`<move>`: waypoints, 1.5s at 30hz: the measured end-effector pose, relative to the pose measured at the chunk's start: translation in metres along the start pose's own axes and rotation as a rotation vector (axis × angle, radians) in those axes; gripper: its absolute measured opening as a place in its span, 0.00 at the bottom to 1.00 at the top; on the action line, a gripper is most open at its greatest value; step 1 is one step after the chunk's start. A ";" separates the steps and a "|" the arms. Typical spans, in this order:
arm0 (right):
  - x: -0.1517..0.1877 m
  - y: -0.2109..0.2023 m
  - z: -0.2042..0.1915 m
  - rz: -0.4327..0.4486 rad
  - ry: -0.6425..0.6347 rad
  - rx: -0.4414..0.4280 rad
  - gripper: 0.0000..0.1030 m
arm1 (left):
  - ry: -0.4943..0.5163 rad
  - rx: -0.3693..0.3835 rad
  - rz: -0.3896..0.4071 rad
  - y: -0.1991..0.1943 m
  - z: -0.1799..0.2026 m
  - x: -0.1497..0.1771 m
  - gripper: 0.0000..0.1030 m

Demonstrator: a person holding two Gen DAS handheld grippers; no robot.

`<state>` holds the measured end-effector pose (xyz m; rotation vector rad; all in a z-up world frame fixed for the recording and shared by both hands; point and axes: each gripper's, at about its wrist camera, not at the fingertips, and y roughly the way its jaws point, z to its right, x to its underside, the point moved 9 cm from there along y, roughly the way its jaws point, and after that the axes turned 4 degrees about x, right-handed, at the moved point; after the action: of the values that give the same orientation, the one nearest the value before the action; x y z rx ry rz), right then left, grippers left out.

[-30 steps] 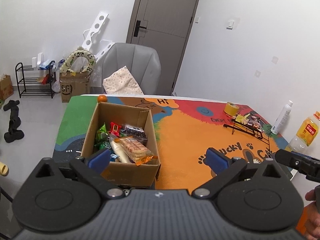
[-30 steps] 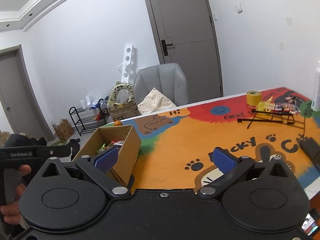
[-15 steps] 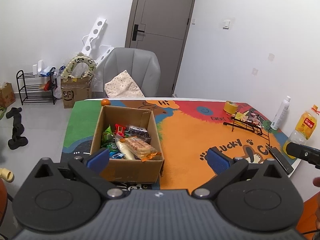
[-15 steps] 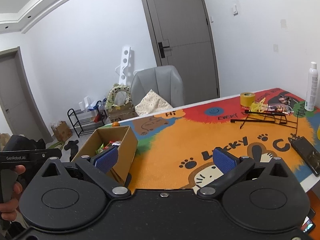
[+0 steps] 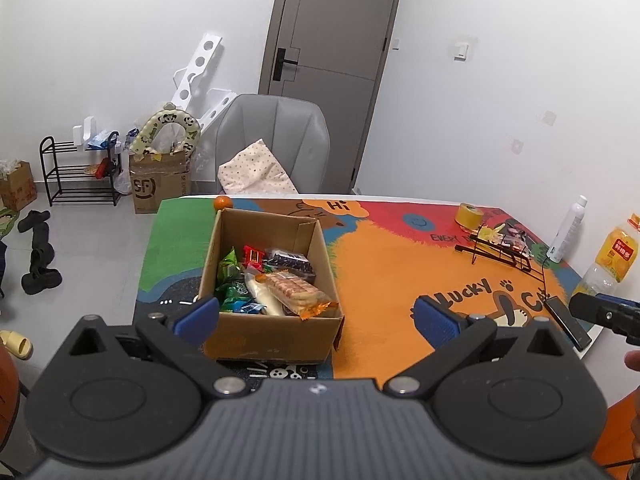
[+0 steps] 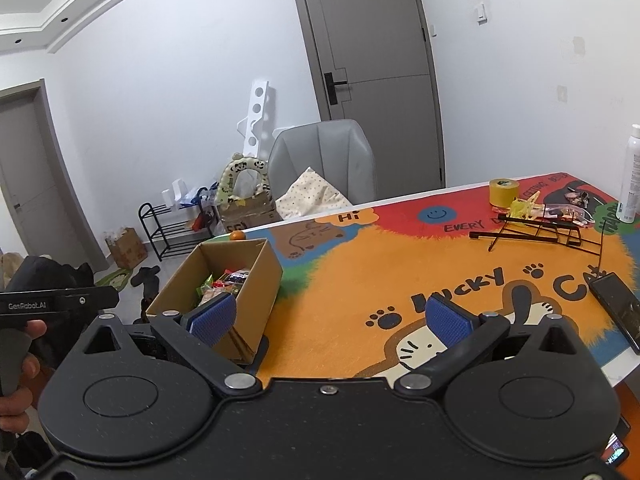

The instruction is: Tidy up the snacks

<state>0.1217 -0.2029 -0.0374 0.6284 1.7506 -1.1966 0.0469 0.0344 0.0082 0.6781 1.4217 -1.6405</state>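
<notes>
So both grippers hover off the near edge of the table (image 5: pixel 400 272), fingers spread wide, nothing between them. Left gripper (image 5: pixel 316 316) sits just in front of the cardboard box (image 5: pixel 276 336) — its left blue pad (image 5: pixel 198 314) overlaps the box's near-left corner in view, the right pad (image 5: pixel 438 320) is well past the box's right wall, over the orange mat. No contact with the box that I can tell. Right gripper (image 6: pixel 328 316) is released too; from its camera the box (image 6: pixel 256 280) lies behind its left pad (image 6: pixel 212 318), and the right pad (image 6: pixel 448 318) is over the cat drawing.

Box is open-topped, brown, flaps folded in, standing upright on the left part of the table. Inside the box: a clear cracker pack (image 5: pixel 298 290) with orange ends lying on top near the front-right, a pale tube-like packet (image 5: pixel 262 296) beside it, green wrappers (image 5: pixel 230 276) toward the left wall, a small red packet (image 5: pixel 253 256) and a dark pack (image 5: pixel 290 262) toward the back — all loosely piled.

Behind the box, an orange (image 5: pixel 222 203) touches or nearly touches its back-left corner. Far right of the box: yellow tape roll (image 5: pixel 471 216), black wire rack (image 5: pixel 500 250), a phone (image 5: pixel 568 320) at the table's edge.
</notes>
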 end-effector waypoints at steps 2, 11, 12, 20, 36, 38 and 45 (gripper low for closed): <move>-0.001 -0.001 0.000 0.002 0.000 0.001 1.00 | 0.002 0.000 0.000 0.000 0.000 0.000 1.00; -0.002 -0.003 0.001 0.003 0.004 -0.007 1.00 | 0.006 0.004 0.003 -0.002 0.001 0.001 1.00; -0.001 -0.003 0.001 0.003 0.006 -0.008 1.00 | 0.006 0.004 0.003 -0.002 0.001 0.001 1.00; -0.001 -0.002 0.000 -0.001 -0.001 -0.012 1.00 | 0.007 0.003 0.003 -0.002 0.001 0.002 1.00; 0.001 -0.002 -0.002 -0.004 -0.003 -0.015 1.00 | 0.003 -0.003 0.000 -0.004 -0.001 0.002 1.00; 0.001 -0.002 -0.002 -0.004 -0.004 -0.015 1.00 | 0.005 -0.001 0.002 -0.004 -0.001 0.002 1.00; 0.001 -0.002 -0.003 -0.005 -0.004 -0.014 1.00 | 0.005 0.001 -0.001 -0.004 -0.002 0.002 1.00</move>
<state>0.1186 -0.2010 -0.0376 0.6126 1.7566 -1.1874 0.0424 0.0356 0.0078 0.6827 1.4256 -1.6418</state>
